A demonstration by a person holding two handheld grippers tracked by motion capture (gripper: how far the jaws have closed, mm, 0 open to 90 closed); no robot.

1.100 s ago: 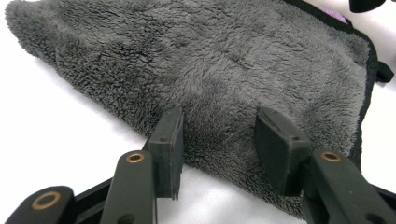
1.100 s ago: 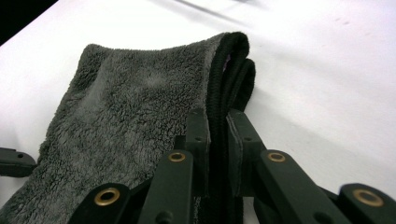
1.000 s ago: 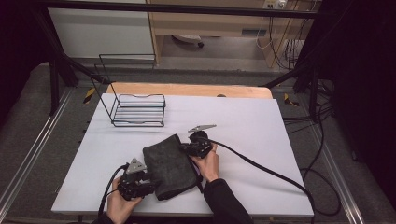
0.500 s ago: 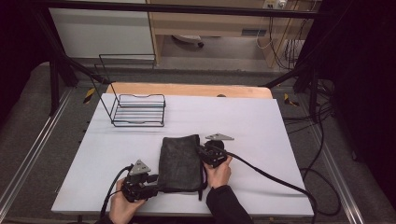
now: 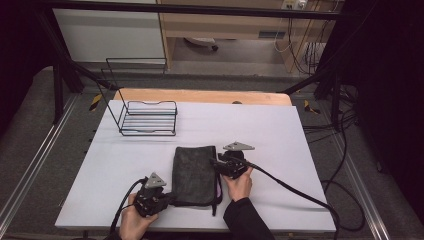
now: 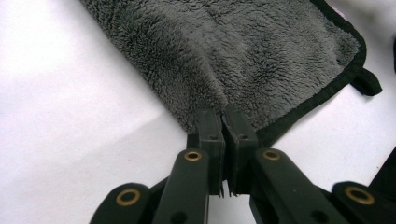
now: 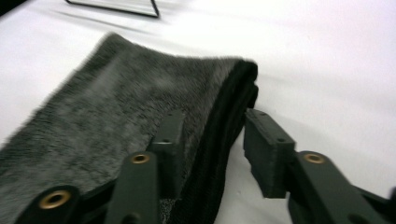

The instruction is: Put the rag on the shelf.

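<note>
**Folded grey towel on white desk, one gripper at each side**

Left hand [image 5: 131,220]: entering at the desk's near edge, left of centre, wrapped around the left gripper [image 5: 167,199]. Gripper aimed rightward at the towel's near left corner, grey three-cornered plate on top, cable looping back toward the near edge. In the left gripper view, jaws pressed together on a pinch of fleece at the corner [image 6: 223,122], pile puckered up just above the tips.

Right hand [image 5: 239,184]: entering at the near edge, right of centre, dark sleeve [image 5: 246,220] behind it, gripping the right gripper [image 5: 214,163]. Gripper aimed leftward at the towel's right edge, toward its far end, plate on top, cable [image 5: 300,192] trailing off to the near right corner. In the right gripper view [image 7: 212,133], jaws spread, straddling the thick folded edge: one jaw lying on the top fleece, the other beside the edge, apart from it, over bare desk. Not pinching.

Towel [image 5: 195,172]: dark grey fleece, black bound hem, folded to a rectangle, lying flat on the desk, near-centre. Long axis running from the near edge toward the far edge. Small black loop at a hem corner in the left gripper view [image 6: 366,86].

Wire rack [image 5: 149,117]: black, toward the far left corner, well apart from the towel.

Desk [image 5: 280,125]: white top, wooden strip along the far edge.
</note>
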